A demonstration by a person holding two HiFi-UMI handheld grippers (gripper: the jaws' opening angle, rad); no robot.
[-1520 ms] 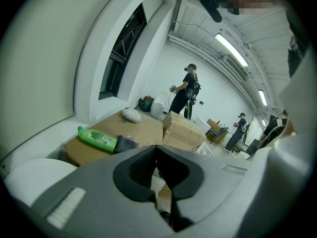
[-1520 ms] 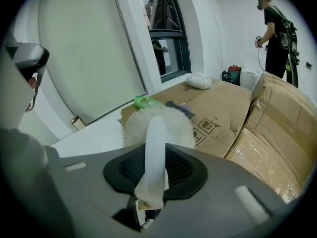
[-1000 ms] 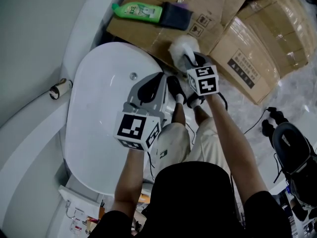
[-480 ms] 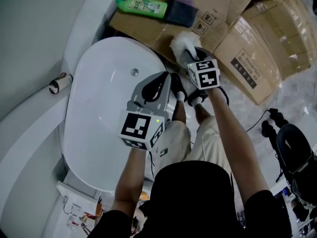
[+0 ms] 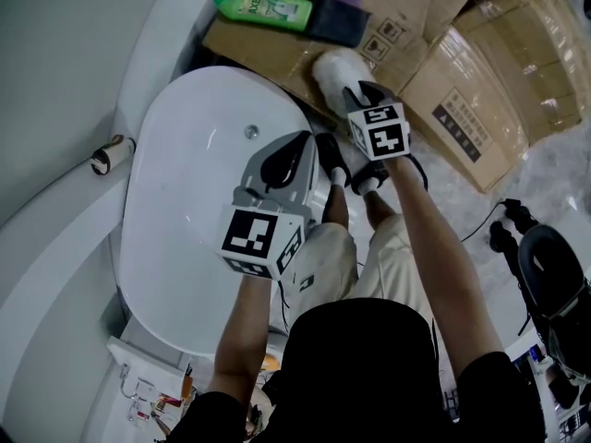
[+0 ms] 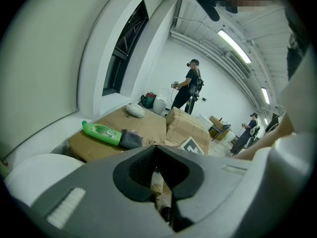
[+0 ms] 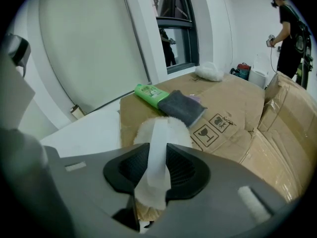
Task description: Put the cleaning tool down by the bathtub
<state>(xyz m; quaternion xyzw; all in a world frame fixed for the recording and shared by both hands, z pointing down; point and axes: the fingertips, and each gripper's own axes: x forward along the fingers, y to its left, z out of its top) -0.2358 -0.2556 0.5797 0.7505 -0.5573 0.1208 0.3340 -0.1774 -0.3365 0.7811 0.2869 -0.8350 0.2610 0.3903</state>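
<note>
Hanging over the edge of the cardboard (image 5: 268,49) (image 7: 233,103) just beside the bathtub (image 5: 185,201) (image 7: 84,133) (image 6: 29,175) is the cleaning tool (image 5: 334,67) (image 7: 158,133): a white fluffy pad with a flat white strap. Whether the pad touches the cardboard cannot be told.

Right gripper (image 5: 365,95) (image 7: 159,155): fingers closed on the strap, pad just beyond the tips.

Left gripper (image 5: 305,141) (image 6: 157,150): fingers brought together at the tips, nothing in the dark hollow between them; held over the tub's rim, near the right gripper.

Green bottle (image 5: 263,9) (image 7: 151,94) (image 6: 101,132): lying on its side on the cardboard; label print too small to read.

Dark cloth (image 5: 340,21) (image 7: 181,108) (image 6: 130,139): touching the bottle's end.

Handling symbols (image 7: 214,125) (image 5: 383,37): black glass and umbrella marks printed on the cardboard near the cloth.

Box label (image 5: 457,123): black print, illegible.
</note>
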